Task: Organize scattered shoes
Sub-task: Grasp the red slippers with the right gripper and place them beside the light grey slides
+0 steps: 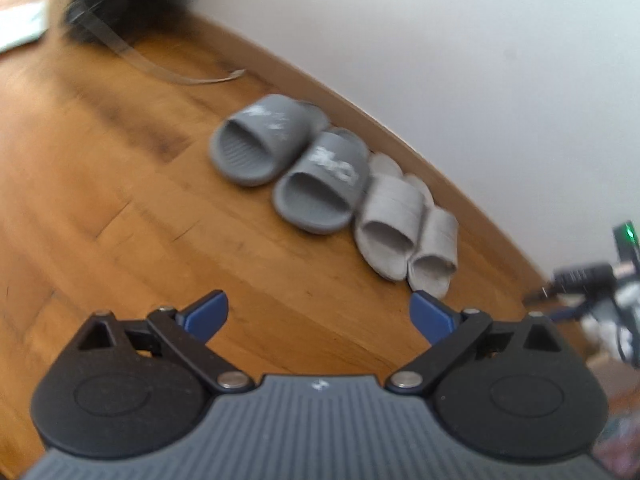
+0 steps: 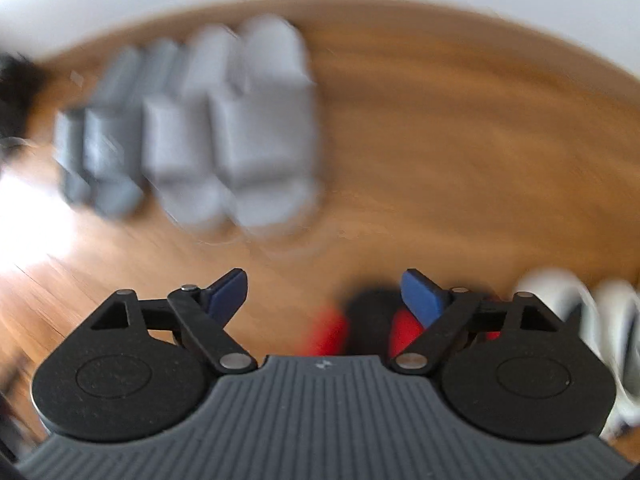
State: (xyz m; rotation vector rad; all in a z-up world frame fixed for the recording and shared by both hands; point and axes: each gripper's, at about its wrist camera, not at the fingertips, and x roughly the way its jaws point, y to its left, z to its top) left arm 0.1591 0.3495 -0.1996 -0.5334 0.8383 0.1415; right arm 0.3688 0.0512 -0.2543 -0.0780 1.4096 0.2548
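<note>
Slippers sit in a row along the wall [image 1: 440,40]: the dark grey pair [image 1: 288,164] farther along it, the light grey pair [image 1: 404,232] touching them on the near side. All four point toes to the wall and heels out to the room, which reads as deliberate lining-up, the skirting serving as the line to square them against.

Both grippers hang clear of that row. The left gripper [image 1: 320,312] has its jaws spread wide with only bare floor [image 1: 120,200] between them, back from the wall and just short of the last light slipper. The right gripper [image 2: 324,292] looks almost straight down, jaws likewise apart and holding nothing; its view is smeared, so the row is only grey blocks near the wall.

Farther from the wall, under the right jaws, lies a red and black shoe [image 2: 360,324], and beside it something white [image 2: 592,328], probably more footwear, too blurred to name. I'd guess those are the strays left to collect, and the free floor beside the light pair, along the wall, is where they belong.
</note>
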